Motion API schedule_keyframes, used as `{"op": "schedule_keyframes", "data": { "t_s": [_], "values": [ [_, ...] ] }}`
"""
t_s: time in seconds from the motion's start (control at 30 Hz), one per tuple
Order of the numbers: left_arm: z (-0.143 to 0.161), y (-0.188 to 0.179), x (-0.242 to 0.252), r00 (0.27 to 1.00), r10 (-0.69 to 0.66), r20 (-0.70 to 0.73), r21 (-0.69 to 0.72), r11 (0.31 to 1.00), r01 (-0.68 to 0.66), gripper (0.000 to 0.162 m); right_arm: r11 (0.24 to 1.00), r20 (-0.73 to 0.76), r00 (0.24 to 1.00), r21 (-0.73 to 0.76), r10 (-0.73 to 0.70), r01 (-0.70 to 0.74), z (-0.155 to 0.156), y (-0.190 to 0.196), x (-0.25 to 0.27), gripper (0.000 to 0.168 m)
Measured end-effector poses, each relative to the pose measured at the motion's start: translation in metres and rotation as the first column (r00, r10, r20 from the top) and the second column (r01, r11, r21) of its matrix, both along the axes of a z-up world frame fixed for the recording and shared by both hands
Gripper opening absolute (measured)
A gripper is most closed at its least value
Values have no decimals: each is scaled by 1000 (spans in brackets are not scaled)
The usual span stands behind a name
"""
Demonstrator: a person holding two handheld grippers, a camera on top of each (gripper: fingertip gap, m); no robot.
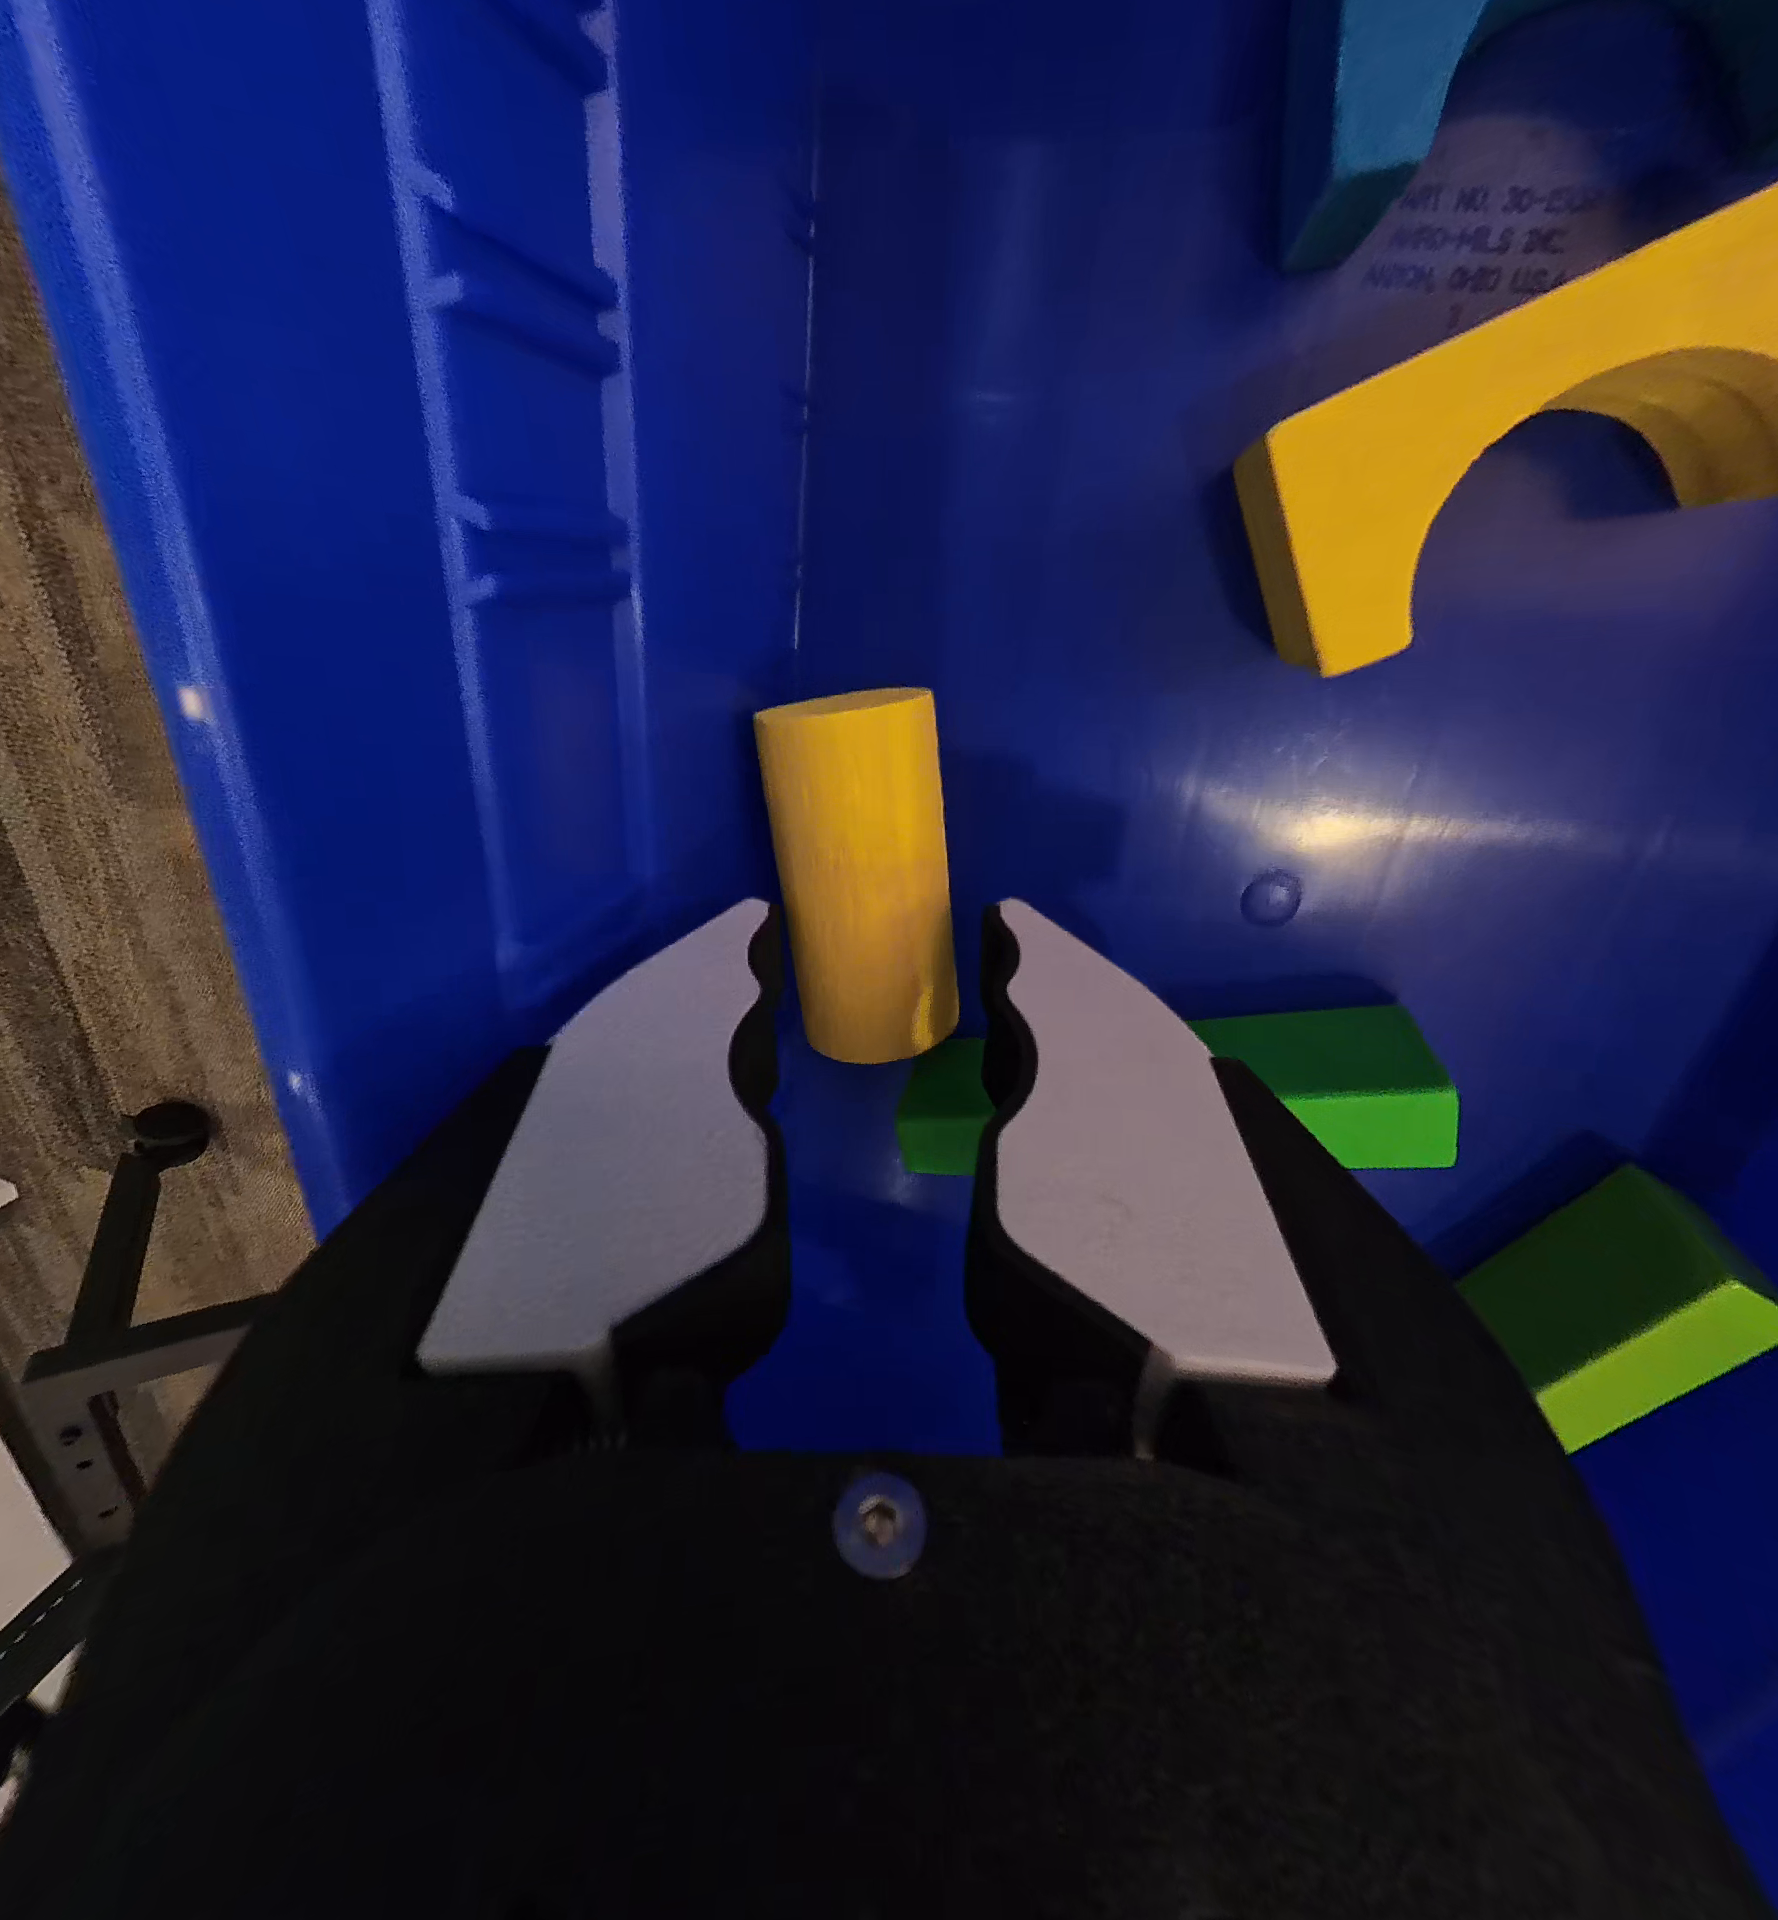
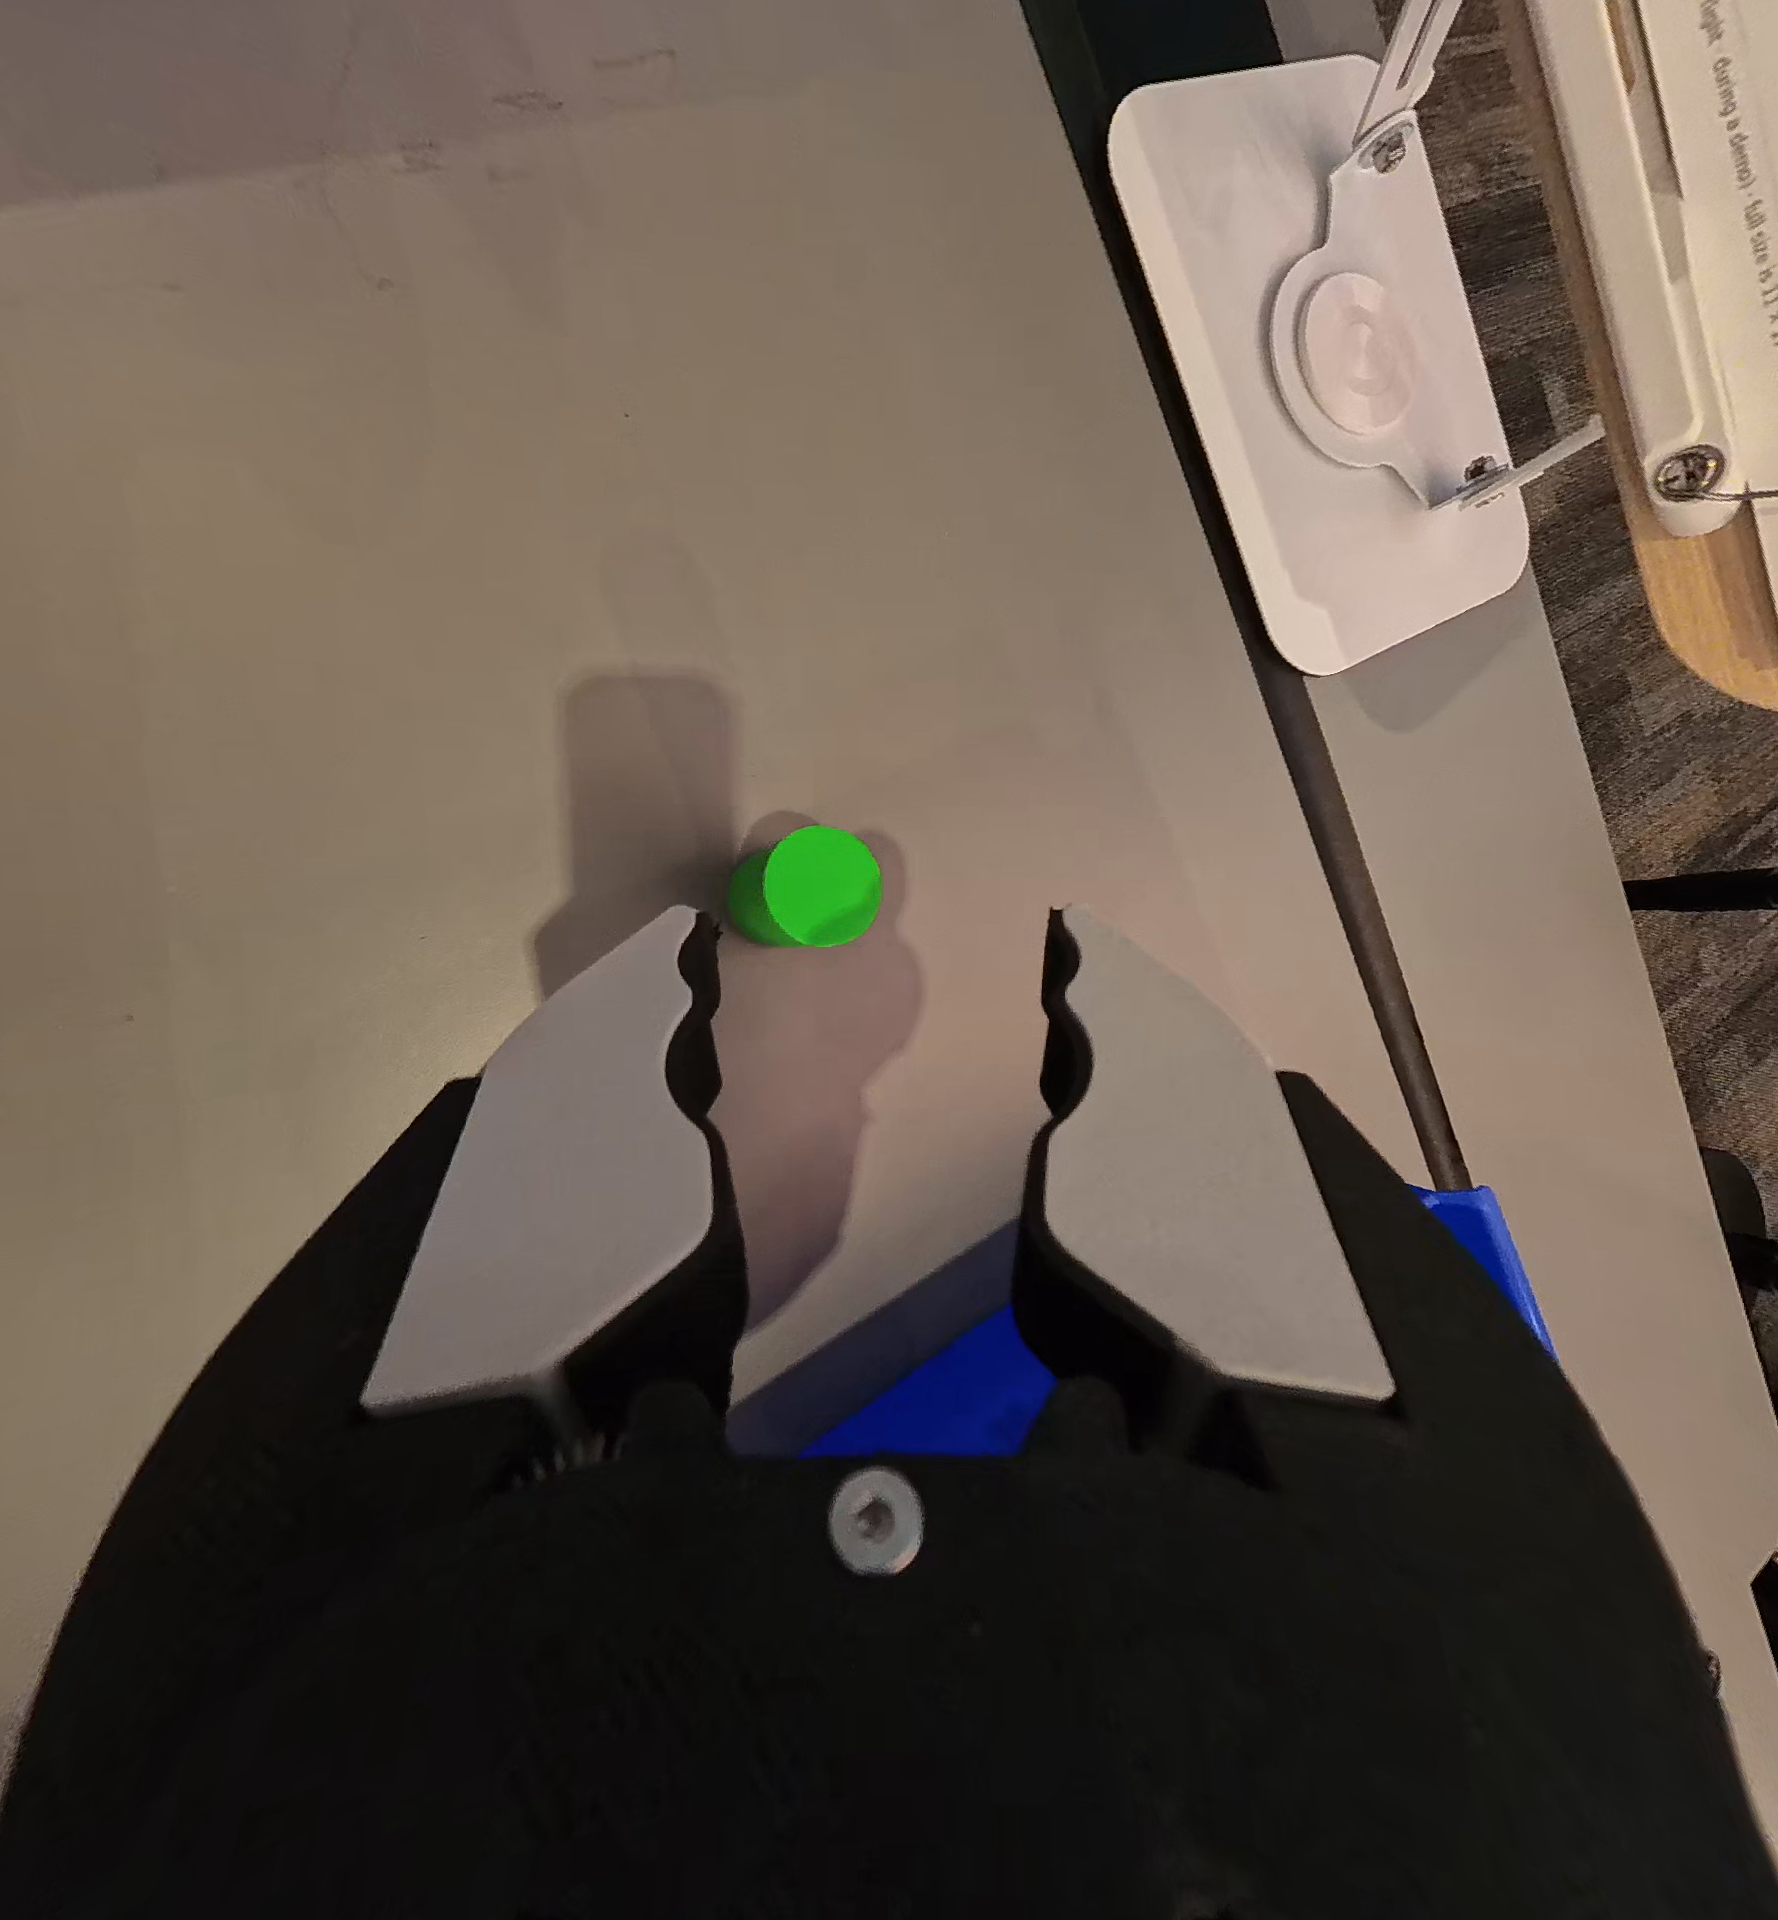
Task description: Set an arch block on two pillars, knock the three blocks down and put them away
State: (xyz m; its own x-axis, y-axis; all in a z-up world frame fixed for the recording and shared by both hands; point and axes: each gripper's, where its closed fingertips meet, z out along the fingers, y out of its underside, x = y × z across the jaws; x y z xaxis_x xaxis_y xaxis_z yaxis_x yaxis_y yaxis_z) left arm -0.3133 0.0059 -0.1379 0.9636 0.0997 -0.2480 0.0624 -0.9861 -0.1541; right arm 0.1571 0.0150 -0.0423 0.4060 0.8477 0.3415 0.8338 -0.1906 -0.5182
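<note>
Both hand-held grippers gape empty: left (image 1: 880, 914) over five binned blocks, right (image 2: 880, 920) near one green cylinder (image 2: 807, 886).

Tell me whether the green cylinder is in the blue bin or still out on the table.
Out. The green cylinder is on the grey table, ahead of the open right tongs; only a corner of the blue bin shows.

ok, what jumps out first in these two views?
In the left wrist view, a yellow cylinder sits in the blue bin, just ahead of the open left gripper. In the right wrist view, a green cylinder lies on the table by the open right gripper.
</note>
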Motion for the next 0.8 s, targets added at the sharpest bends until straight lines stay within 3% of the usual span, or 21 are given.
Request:
{"op": "schedule_keyframes", "data": {
  "t_s": [0.37, 0.53, 0.7, 0.8],
  "values": [
    [-10, 3, -3, 998, -8, -60, -30, 1000, 6, 34, 1000, 23, 999, 0, 23, -23, -3, -4, -3, 61],
    [-12, 1, 1, 1000, -6, 25, -13, 1000, 7, 33, 1000, 35, 999, 2, 30, -30, -6, -4, -4, 61],
    [-15, -2, 22, 970, 15, 241, -12, 1000, -12, 33, 1000, 40, 999, 5, 30, -30, -6, -3, -5, 61],
    [-16, -2, 24, 965, 2, 264, -20, 1000, 4, 34, 999, 43, 999, 5, 34, -34, -7, -4, -5, 61]
  ]
}}
